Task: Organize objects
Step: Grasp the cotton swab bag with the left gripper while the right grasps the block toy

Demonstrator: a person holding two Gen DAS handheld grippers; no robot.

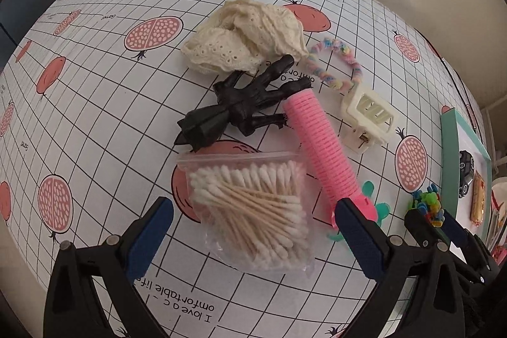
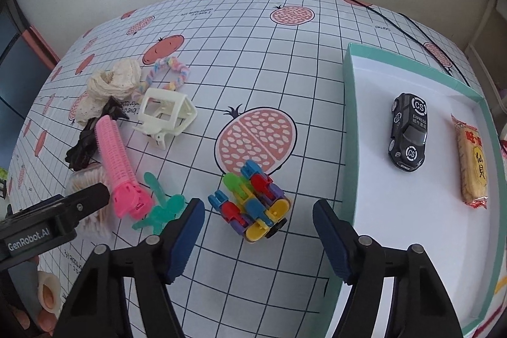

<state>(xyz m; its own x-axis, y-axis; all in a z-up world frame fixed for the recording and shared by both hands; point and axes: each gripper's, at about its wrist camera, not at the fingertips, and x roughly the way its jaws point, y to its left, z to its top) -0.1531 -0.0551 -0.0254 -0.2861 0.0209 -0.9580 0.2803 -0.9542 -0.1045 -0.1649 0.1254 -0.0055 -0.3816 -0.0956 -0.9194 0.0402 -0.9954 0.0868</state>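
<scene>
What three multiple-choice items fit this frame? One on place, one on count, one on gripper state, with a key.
1. Where is the black toy car?
A. inside the teal-rimmed tray
B. on the tablecloth
C. held by a gripper

2. How many items lie in the tray?
A. one
B. two
C. four

3. What state is the right gripper in?
A. shut on the block toy
B. open, holding nothing
C. shut on the hair roller

Key: 1 A, the car sits on the tray's white floor. 2 B, only the car and a snack packet lie there. 3 B, its jaws stand wide apart with the colourful block toy lying on the cloth ahead of them.
</scene>
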